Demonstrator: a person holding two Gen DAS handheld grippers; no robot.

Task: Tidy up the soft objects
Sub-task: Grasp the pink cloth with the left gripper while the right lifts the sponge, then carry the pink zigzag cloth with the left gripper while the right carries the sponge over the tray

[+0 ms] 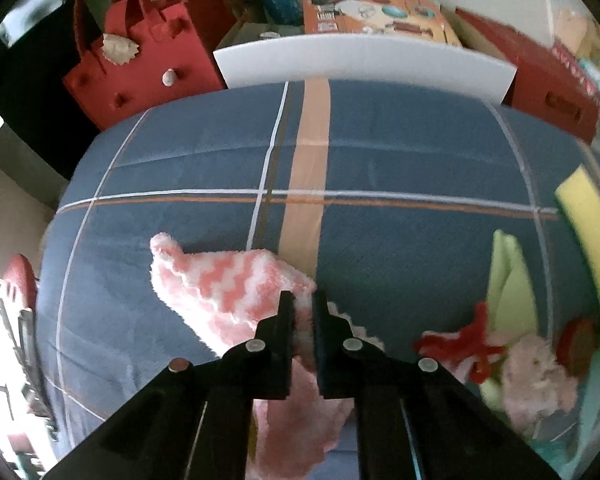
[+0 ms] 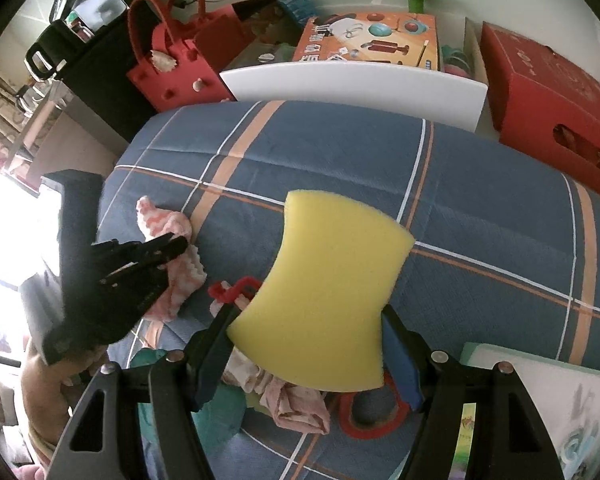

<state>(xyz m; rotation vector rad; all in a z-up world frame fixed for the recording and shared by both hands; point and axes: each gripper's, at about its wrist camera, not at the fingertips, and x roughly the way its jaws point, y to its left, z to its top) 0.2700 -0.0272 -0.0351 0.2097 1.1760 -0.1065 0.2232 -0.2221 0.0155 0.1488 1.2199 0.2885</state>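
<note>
A fuzzy pink-and-white cloth (image 1: pixel 220 280) lies on the blue plaid bed cover (image 1: pixel 400 152). My left gripper (image 1: pixel 303 300) is shut on the cloth's near edge, with fabric pinched between the jaws. The right wrist view shows the same left gripper (image 2: pixel 176 246) pointing down onto the cloth (image 2: pixel 160 216). My right gripper (image 2: pixel 307 312) is shut on a yellow sponge (image 2: pixel 332 280), held by its narrow waist above the cover. That sponge (image 1: pixel 588 232) appears at the right edge of the left wrist view.
A heap of soft items lies near the right gripper: a red fuzzy piece (image 1: pixel 476 340), a pink plush (image 1: pixel 536 376), a green cloth (image 1: pixel 508 280), a red tape roll (image 2: pixel 364 412). Behind the bed stand a white board (image 2: pixel 352 84), a red bag (image 2: pixel 172 76) and a red box (image 2: pixel 552 120).
</note>
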